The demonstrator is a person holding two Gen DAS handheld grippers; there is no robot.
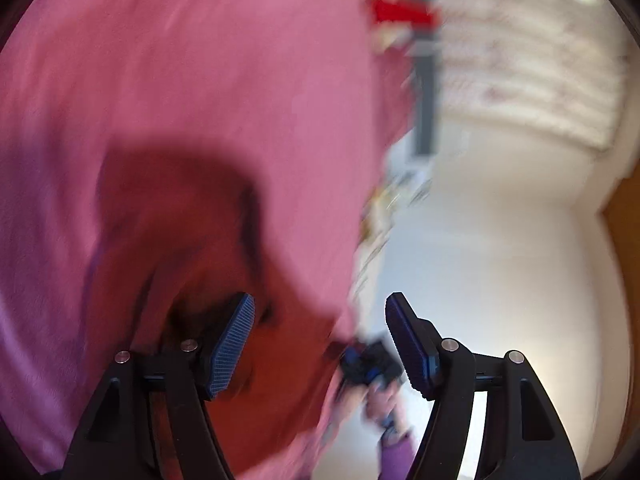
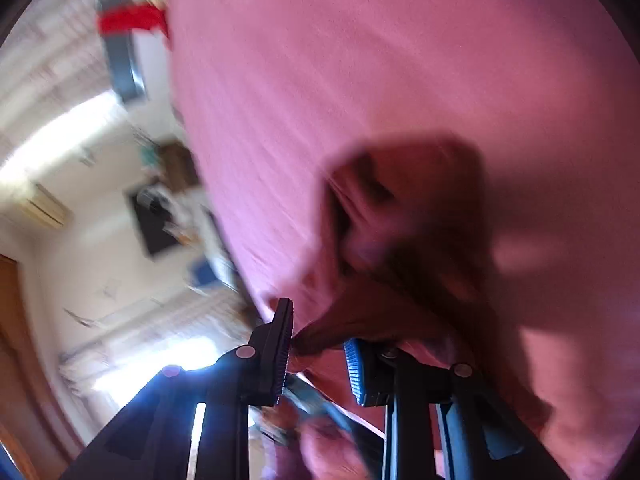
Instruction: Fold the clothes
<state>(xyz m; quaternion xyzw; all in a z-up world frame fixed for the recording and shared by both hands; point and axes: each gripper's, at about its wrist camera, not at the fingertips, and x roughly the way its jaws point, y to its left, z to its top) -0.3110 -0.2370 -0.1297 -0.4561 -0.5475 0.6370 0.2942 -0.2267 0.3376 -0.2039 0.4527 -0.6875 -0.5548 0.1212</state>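
A pink garment (image 1: 192,92) fills the left and middle of the blurred left wrist view, hanging in the air. My left gripper (image 1: 320,340) stands open with its blue pads wide apart; the cloth hangs just beyond its left pad and is not pinched. Below the cloth's lower edge a hand in a purple sleeve (image 1: 394,454) holds the other gripper. In the right wrist view the pink garment (image 2: 360,80) covers the right side. A bunched fold of it sits between the pads of my right gripper (image 2: 318,354), which is shut on it.
Behind the cloth are white walls, a pale curtain (image 1: 520,60) and a grey post with something red (image 1: 404,10) on it. A wooden door edge (image 2: 12,320), an air conditioner (image 2: 44,208) and a dark frame (image 2: 154,224) are on the wall at the left.
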